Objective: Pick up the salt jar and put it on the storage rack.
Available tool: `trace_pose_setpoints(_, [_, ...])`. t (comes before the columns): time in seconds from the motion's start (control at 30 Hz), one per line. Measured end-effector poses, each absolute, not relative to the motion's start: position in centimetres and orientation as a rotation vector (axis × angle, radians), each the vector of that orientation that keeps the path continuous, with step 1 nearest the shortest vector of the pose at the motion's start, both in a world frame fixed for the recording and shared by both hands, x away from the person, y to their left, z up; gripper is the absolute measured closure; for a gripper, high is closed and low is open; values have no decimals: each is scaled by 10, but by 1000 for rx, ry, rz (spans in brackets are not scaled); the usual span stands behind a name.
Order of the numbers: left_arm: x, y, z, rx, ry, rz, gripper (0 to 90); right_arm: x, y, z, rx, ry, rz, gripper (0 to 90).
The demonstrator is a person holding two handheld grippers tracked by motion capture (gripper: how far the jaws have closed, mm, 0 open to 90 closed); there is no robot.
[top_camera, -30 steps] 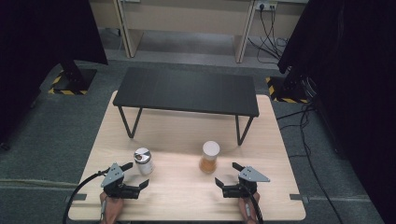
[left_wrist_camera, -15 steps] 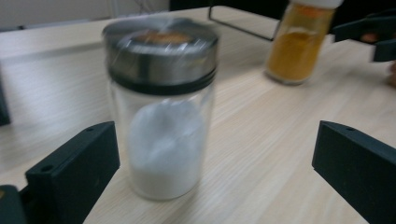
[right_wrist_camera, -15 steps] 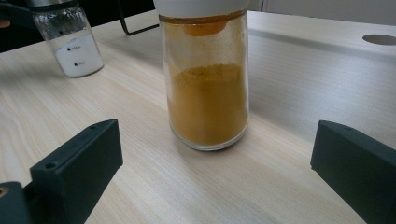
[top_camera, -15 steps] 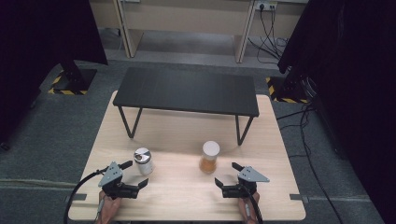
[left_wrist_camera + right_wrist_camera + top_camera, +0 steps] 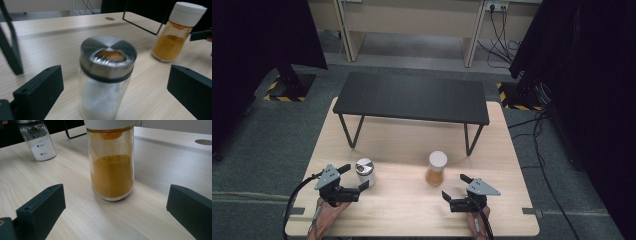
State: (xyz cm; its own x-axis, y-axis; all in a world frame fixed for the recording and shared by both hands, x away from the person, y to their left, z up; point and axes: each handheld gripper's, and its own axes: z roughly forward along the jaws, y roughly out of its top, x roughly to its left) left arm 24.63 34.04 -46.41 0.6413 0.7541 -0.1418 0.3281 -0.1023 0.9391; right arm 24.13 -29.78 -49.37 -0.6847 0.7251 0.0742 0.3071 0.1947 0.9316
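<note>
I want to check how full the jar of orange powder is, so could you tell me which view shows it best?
The right gripper view: the orange powder jar stands close and sharp between the open jaws, powder level plain, though its white lid is cropped. The left gripper view shows the whole jar farther off. The high view shows it small, from above.

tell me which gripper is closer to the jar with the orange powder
Right. The right gripper sits open just short of the orange powder jar; the left gripper is across the table, around the metal-lidded jar.

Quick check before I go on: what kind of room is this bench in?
Probably a lab or recording room, not a kitchen: black curtains flank the wooden table, hazard-striped stand bases sit on grey carpet, and cables run to wall sockets.
</note>
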Motion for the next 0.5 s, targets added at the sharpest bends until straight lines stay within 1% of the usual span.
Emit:
trace_pose_setpoints(0.03, [249, 339, -462, 1704, 875, 461, 0, 241, -298, -494, 965, 2094, 1491, 20])
trace_pose_setpoints(0.17, [259, 319, -456, 1732, 922, 517, 26, 241, -298, -494, 959, 2094, 1494, 20])
trace_pose_setpoints(0.23, [261, 317, -456, 1737, 928, 522, 29, 241, -298, -494, 952, 2096, 1492, 20])
trace_pose_setpoints(0.3, [264, 311, -456, 1755, 947, 537, 55, 241, -297, -494, 949, 2101, 1488, 20])
trace_pose_setpoints(0.33, [265, 305, -459, 1767, 960, 570, 69, 241, -297, -494, 949, 2101, 1488, 20])
trace_pose_setpoints(0.43, [266, 302, -462, 1777, 964, 577, 80, 241, -298, -494, 947, 2099, 1489, 20])
trace_pose_setpoints(0.47, [266, 301, -463, 1783, 957, 587, 97, 241, -298, -494, 947, 2099, 1489, 20])
trace_pose_setpoints(0.5, [266, 300, -467, 1780, 962, 599, 132, 241, -297, -493, 949, 2103, 1487, 20])
